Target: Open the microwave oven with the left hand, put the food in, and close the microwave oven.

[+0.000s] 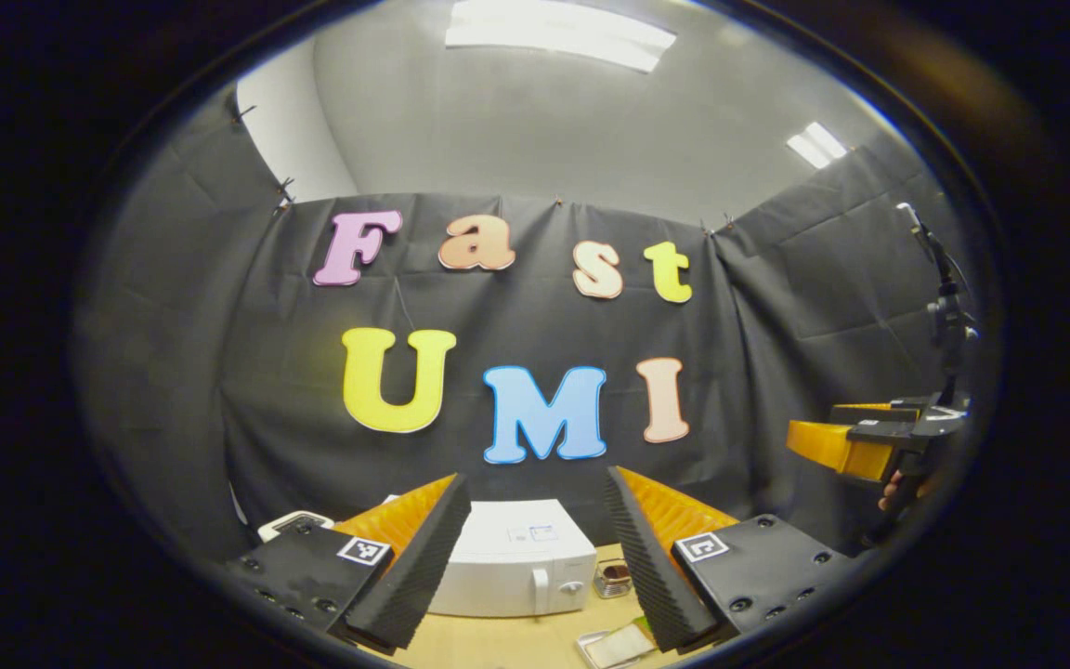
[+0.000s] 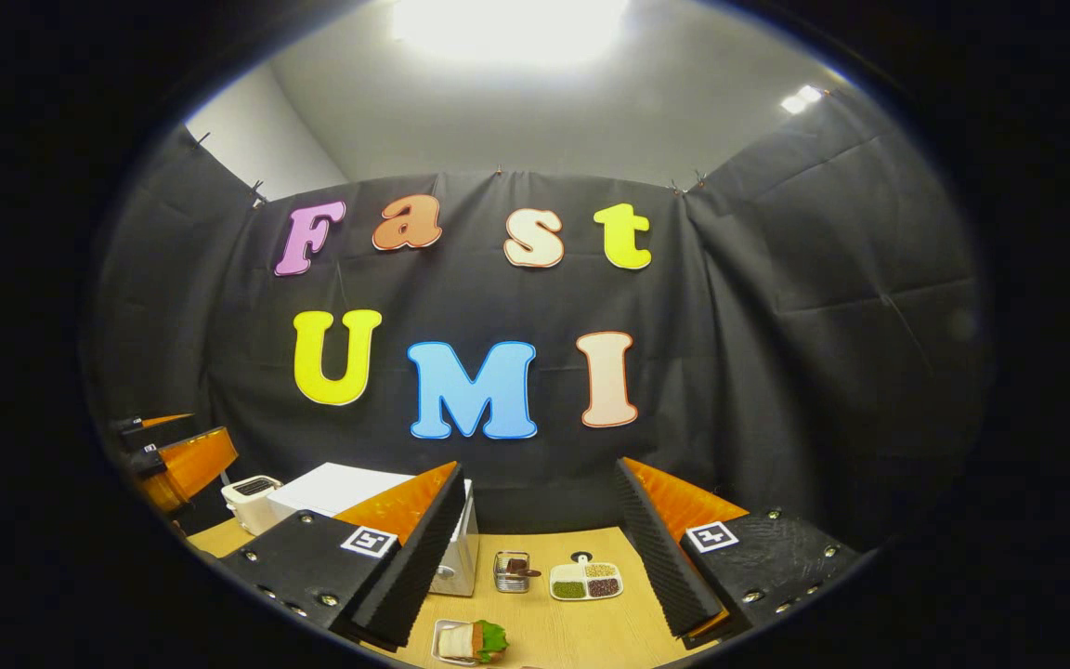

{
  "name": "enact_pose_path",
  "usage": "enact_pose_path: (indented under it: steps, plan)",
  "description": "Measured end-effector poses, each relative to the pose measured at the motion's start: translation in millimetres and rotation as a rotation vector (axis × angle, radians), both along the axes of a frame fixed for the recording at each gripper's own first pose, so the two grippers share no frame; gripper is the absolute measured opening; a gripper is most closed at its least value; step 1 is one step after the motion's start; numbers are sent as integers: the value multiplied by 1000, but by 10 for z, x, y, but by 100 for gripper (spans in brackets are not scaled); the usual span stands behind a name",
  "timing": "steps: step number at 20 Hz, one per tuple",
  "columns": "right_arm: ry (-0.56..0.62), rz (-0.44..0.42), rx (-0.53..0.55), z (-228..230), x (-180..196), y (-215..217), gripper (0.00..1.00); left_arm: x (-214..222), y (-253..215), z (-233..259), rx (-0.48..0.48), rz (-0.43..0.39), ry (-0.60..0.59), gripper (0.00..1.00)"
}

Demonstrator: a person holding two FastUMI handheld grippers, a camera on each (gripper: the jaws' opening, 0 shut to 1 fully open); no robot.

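Note:
The white microwave (image 1: 516,557) stands on the wooden table (image 1: 498,641) with its door shut; a handle and a knob sit on its right front. My left gripper (image 1: 535,488) hovers above and in front of it, open, holding nothing. The food, a sandwich with green leaves on a small tray (image 2: 470,641), lies on the table near the front edge. My right gripper (image 2: 540,474) is open and holds nothing, high above the table. In the right gripper view the microwave (image 2: 331,488) is partly hidden behind the left finger. A hand holds the right gripper (image 1: 855,446) at the far right.
A white toaster (image 2: 252,492) stands left of the microwave. To the microwave's right sit a small metal basket (image 2: 512,571) and a divided dish of grains (image 2: 586,581). The black cloth wall closes the booth behind the table. The left gripper (image 2: 182,465) hangs at the far left.

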State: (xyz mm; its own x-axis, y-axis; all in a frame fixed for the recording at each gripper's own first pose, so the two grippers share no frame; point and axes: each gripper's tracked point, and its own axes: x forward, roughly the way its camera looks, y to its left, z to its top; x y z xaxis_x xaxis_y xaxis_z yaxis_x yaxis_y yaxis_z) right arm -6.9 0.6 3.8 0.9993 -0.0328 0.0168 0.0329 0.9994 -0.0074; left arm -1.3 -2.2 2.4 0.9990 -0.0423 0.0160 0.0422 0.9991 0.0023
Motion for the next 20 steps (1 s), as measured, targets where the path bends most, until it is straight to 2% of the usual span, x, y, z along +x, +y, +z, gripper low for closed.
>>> enact_pose_path:
  steps: [4, 11, 15, 16, 20]
  plan:
    - [11, 12, 15, -43, -28, 154, 97, -49, 87, -34, -4, -1, -4, 94]
    - [31, -35, -5, -176, -88, 202, 97, 21, -60, -339, -58, -94, 5, 96]
    - [10, -32, 7, -178, -34, 129, 97, 297, -165, -908, -41, -104, 67, 96]
    - [3, -32, 8, -186, -3, 87, 97, 383, -175, -1042, -38, -94, 83, 94]
    - [-24, -27, 0, -214, 112, -86, 97, 790, -199, -1754, -25, -62, 160, 96]
